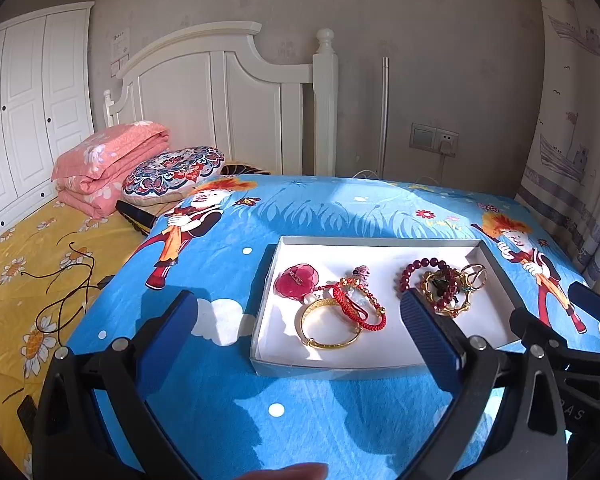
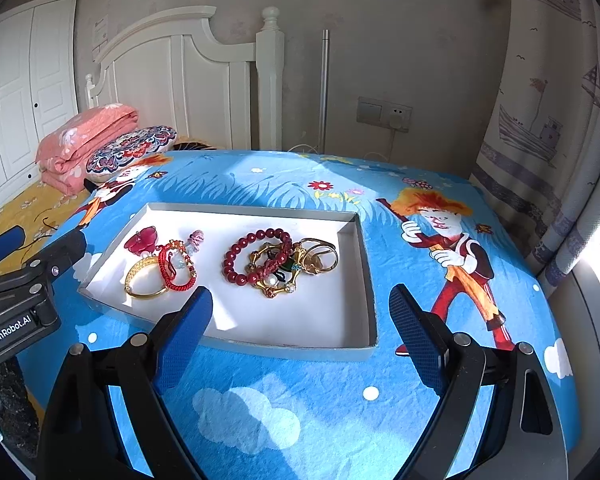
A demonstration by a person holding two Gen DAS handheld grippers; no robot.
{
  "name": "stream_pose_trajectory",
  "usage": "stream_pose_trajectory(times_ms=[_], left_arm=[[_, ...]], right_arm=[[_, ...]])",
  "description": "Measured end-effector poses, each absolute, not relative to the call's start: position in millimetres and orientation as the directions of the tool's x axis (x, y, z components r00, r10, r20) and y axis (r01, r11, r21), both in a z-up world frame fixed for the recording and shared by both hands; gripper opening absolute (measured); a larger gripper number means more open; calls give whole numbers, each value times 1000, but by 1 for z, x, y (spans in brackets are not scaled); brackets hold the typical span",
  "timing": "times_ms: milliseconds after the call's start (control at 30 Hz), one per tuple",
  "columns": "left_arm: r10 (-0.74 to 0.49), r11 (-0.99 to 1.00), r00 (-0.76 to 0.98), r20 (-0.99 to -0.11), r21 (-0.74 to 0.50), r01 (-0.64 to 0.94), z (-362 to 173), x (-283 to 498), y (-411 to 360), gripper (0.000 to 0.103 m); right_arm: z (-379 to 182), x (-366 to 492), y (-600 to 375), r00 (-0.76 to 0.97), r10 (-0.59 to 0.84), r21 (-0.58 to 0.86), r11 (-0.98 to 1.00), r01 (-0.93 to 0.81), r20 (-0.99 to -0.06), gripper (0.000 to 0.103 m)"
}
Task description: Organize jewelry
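Currently all the jewelry sits inside the white tray (image 2: 362,272) on the blue cloth (image 2: 260,400), in two heaps well apart. Left heap: gold bangle (image 2: 142,280), red cord bracelets (image 2: 176,270), a red flower piece (image 2: 142,240) and a pink bead charm (image 2: 197,237), overlapping. Right heap: dark red bead bracelet (image 2: 246,258) lying across a gold bamboo-style bangle (image 2: 278,276), with gold rings (image 2: 320,258) touching its far side.

Left gripper (image 1: 300,320): fingers spread wide, holding nothing, hovering at the tray's near-left edge. Right gripper (image 2: 300,312): fingers spread wide, empty, over the tray's near edge, lined up roughly with the right heap.

Step, as judged: unsettled. The scene fits either a tangled lot waiting to be separated, or pieces already gathered into the tray by group. Neither gripper touches anything, so no pick is shown in progress.

If separating is wanted, any pick from the right heap calls for care: the bead bracelet and bangle are interlaced, so lifting one may drag the other. Thin rings lie flat on the tray floor and would need a low, narrow pinch. The tray looks light and could slide.
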State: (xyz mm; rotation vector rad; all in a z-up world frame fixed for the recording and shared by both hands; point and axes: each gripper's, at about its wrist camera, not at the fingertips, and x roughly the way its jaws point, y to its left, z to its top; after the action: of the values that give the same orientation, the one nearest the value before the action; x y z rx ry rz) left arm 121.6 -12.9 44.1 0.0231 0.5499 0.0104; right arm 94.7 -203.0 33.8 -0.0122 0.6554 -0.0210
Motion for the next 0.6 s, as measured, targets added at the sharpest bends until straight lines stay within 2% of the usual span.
stream_pose_trajectory(times_ms=[600], left_arm=[[22,1000,853,-522,21,-13,43,120,-8,98]], right_arm=[[32,93,-202,791,-22,-16,1000,15,-611,84]])
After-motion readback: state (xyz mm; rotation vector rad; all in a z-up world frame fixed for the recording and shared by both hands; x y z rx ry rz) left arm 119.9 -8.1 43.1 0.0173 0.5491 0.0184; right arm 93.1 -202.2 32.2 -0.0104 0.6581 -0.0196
